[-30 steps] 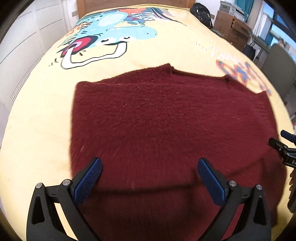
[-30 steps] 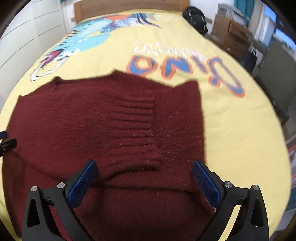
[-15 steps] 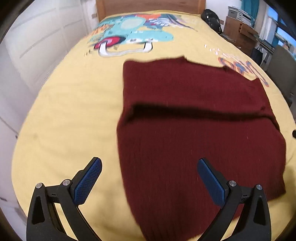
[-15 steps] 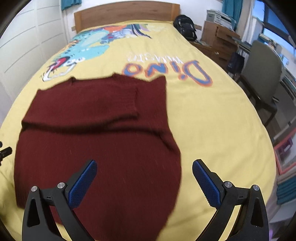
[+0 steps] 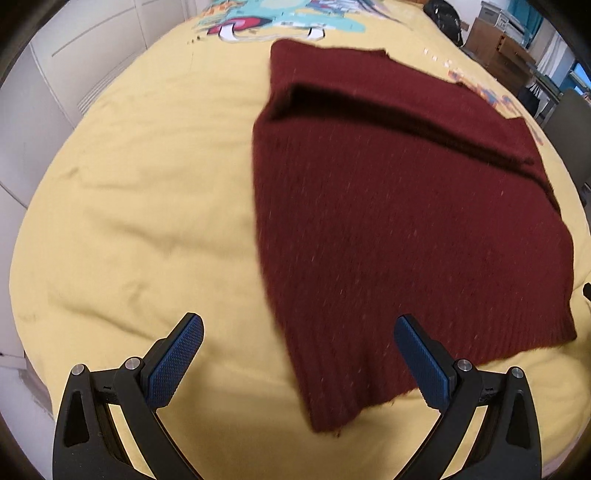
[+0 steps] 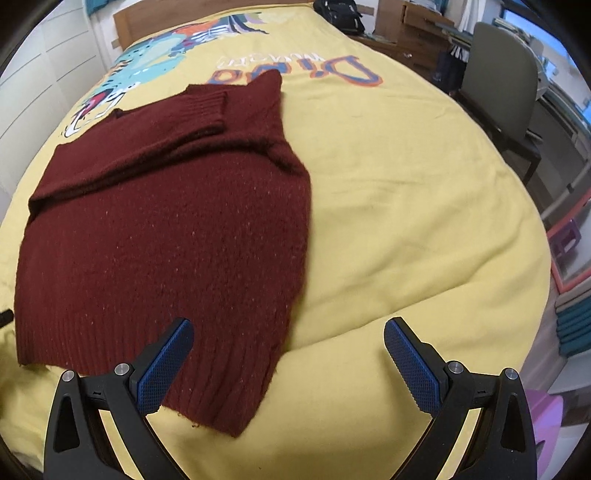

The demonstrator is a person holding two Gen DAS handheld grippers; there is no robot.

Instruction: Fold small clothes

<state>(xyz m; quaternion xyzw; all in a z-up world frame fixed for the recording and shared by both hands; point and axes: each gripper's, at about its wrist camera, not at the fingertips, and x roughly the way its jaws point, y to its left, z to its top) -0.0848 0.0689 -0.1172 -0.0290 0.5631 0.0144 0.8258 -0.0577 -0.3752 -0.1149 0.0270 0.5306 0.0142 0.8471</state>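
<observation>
A dark red knitted sweater (image 5: 406, 206) lies flat on the yellow bedspread (image 5: 140, 206), its sleeves folded across the chest. It also shows in the right wrist view (image 6: 166, 236), with a ribbed cuff (image 6: 205, 107) lying on top. My left gripper (image 5: 297, 354) is open and empty, above the sweater's near left hem corner. My right gripper (image 6: 288, 362) is open and empty, above the near right hem corner, with its left finger (image 6: 166, 362) over the hem.
The bedspread (image 6: 406, 206) has a dinosaur print (image 6: 147, 70) and lettering (image 6: 295, 70) at the far end. A chair (image 6: 498, 81) and desk stand right of the bed. White wardrobe doors (image 5: 74, 55) stand on the left. A black bag (image 6: 340, 14) lies by the headboard.
Both grippers have pulled back and up from the sweater toward the near edge of the bed. The left has swung left, the right has swung right. The sweater lies still.
</observation>
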